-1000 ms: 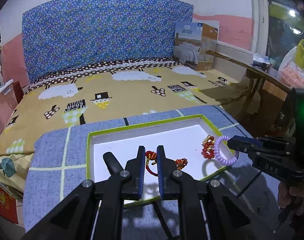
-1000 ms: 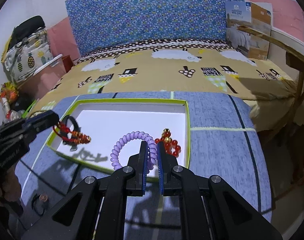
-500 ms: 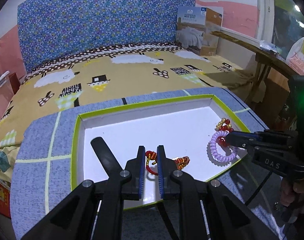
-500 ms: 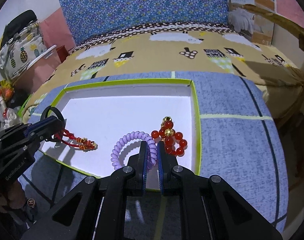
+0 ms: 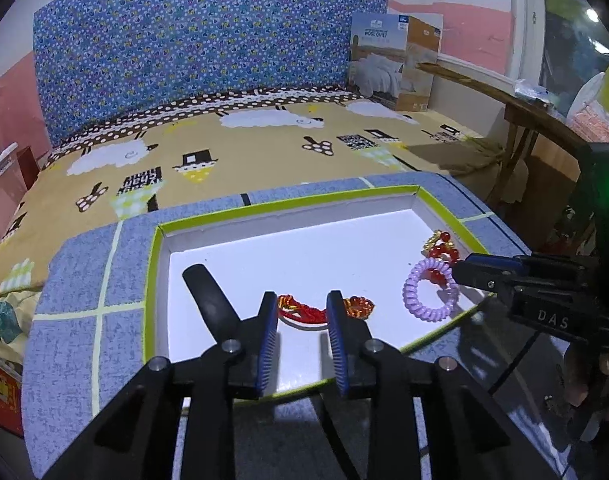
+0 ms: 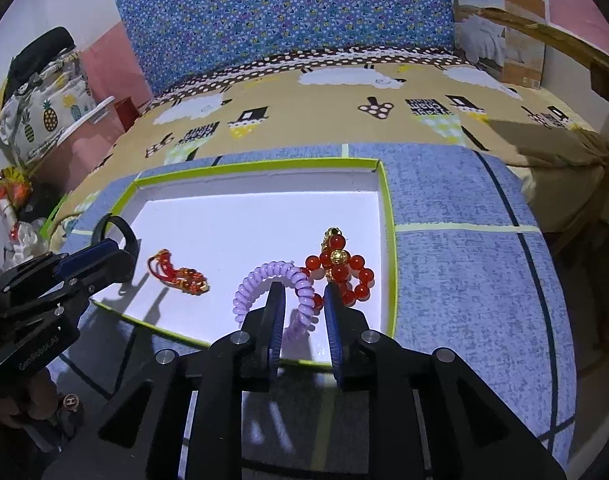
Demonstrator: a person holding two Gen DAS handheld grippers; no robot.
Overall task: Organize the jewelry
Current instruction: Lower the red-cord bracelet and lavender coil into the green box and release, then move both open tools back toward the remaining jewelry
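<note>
A white tray with a green rim (image 5: pixel 288 205) (image 6: pixel 260 165) lies on a blue-grey mat. In it lie a red and gold cord bracelet (image 5: pixel 304 312) (image 6: pixel 180 274), a purple coil band (image 5: pixel 430 289) (image 6: pixel 272 280), a red bead bracelet (image 5: pixel 442 246) (image 6: pixel 344 268) and a black ring (image 5: pixel 206 292) (image 6: pixel 118 228). My left gripper (image 5: pixel 302 318) is open, its fingers either side of the cord bracelet. My right gripper (image 6: pixel 302 304) is open, its fingers around the coil band's near side.
The blue-grey mat (image 5: pixel 80 280) lies on a bed with a yellow sheep-print sheet (image 5: pixel 224 148). A cardboard box (image 5: pixel 396 60) stands at the back right. A wooden rail (image 5: pixel 504 100) runs along the right. Bags (image 6: pixel 40 108) stand at the left.
Both grippers lowered toward the tray, then opened. The cord bracelet and the purple coil band, held before, now lie released on the tray floor.
</note>
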